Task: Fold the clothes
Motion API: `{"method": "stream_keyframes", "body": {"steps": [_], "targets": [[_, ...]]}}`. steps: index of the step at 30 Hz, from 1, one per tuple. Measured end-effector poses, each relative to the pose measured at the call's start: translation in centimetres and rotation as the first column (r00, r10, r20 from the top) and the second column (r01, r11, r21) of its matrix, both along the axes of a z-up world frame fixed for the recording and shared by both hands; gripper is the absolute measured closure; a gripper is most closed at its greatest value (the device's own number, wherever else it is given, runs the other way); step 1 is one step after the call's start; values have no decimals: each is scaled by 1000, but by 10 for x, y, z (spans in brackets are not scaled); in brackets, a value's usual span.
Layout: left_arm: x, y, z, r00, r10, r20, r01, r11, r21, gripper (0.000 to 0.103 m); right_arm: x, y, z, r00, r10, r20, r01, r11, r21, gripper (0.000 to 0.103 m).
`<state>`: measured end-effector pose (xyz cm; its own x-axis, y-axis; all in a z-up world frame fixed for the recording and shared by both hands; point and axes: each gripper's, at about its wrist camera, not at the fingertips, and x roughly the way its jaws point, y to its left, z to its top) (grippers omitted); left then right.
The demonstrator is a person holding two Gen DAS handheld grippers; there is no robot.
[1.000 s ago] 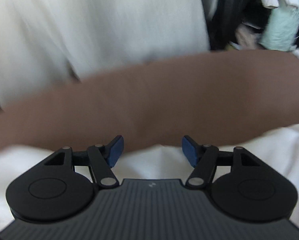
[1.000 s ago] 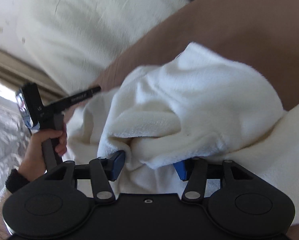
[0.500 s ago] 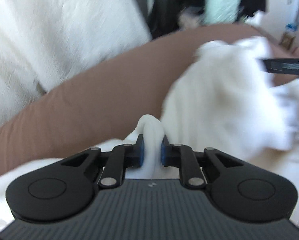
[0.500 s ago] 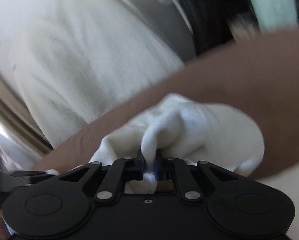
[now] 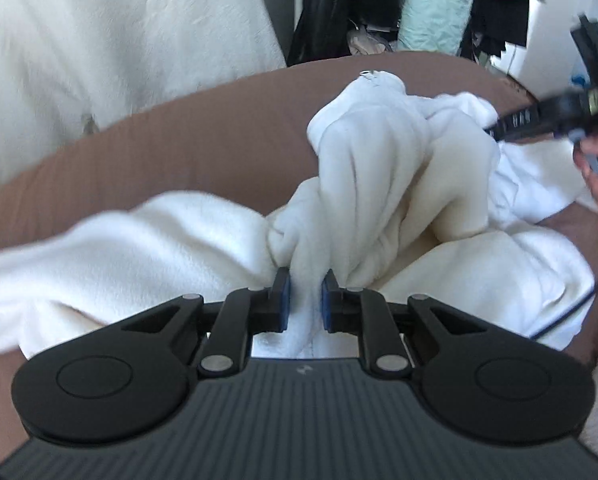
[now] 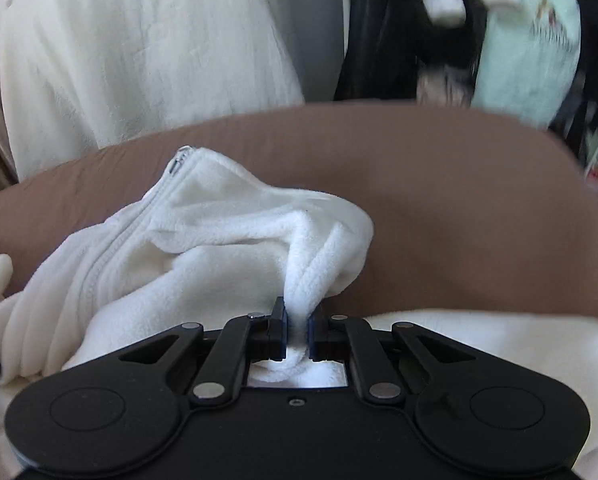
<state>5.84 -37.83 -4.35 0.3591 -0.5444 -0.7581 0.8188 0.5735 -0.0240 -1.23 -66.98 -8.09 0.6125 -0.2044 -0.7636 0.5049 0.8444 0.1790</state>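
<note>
A white fleece zip jacket (image 5: 383, 184) lies bunched on a brown bed sheet (image 5: 203, 152). My left gripper (image 5: 304, 298) is shut on a thick fold of the jacket and holds it raised. My right gripper (image 6: 297, 332) is shut on another fold of the same jacket (image 6: 227, 240), near its zipper (image 6: 179, 164). The right gripper also shows in the left wrist view (image 5: 555, 116) at the far right, with the hand that holds it.
A white curtain or sheet (image 5: 119, 28) hangs behind the bed at the left. Dark and mint-green clothes (image 5: 431, 4) hang at the back right. The brown sheet (image 6: 479, 208) stretches to the right of the jacket.
Both grippers were open a second ago and have since shut on folds of the jacket. The jacket has been lifted and spread between them.
</note>
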Motion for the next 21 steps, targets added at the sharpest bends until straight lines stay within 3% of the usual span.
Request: {"method": "stream_keyframes", "body": {"steps": [2, 4, 6, 7, 8, 10, 11, 13, 14, 15, 16, 17, 19, 21], "targets": [[-8, 2, 3, 1000, 4, 5, -4, 1000, -3, 88, -7, -19, 0, 997, -27, 70, 17, 991, 129, 89], [-9, 0, 0, 1000, 16, -3, -16, 1000, -17, 87, -15, -39, -3, 986, -67, 153, 22, 960, 280, 85], [-2, -5, -6, 999, 27, -17, -28, 999, -31, 86, -27, -55, -11, 962, -116, 248, -12, 888, 459, 73], [2, -7, -10, 999, 33, -24, -34, 999, -38, 83, -34, -59, -17, 945, -143, 293, -41, 839, 542, 55], [5, -10, -13, 999, 39, -32, -40, 998, -45, 80, -38, -60, -23, 930, -170, 326, -68, 791, 608, 44], [13, -15, -17, 997, 55, -54, -59, 996, -65, 74, -41, -61, -28, 922, -197, 332, -69, 763, 643, 43], [17, -17, -19, 996, 63, -65, -68, 995, -75, 66, -39, -60, -27, 928, -193, 318, -54, 777, 627, 43], [28, -21, -24, 988, 103, -113, -114, 988, -100, 62, -27, -56, -26, 942, -164, 292, -41, 810, 585, 37], [35, -23, -27, 982, 136, -130, -150, 983, -104, 72, -16, -54, -28, 950, -150, 275, -34, 823, 567, 37], [34, -27, -22, 984, 165, -63, -170, 982, -83, 92, -3, -52, -30, 957, -130, 260, -33, 841, 540, 37], [33, -31, -17, 981, 192, 5, -191, 979, -64, 92, 9, -49, -31, 962, -104, 251, -34, 869, 493, 49], [31, -34, -11, 974, 215, 76, -211, 976, -51, 92, 15, -41, -25, 960, -76, 269, -42, 912, 409, 82], [18, -32, 22, 942, 228, 246, -212, 973, -88, 92, 27, -23, -12, 953, -13, 304, -57, 974, 221, 82], [2, -9, 51, 891, 252, 378, -211, 966, -148, 92, 12, -9, 21, 884, -8, 468, -66, 988, 141, 82]]}}
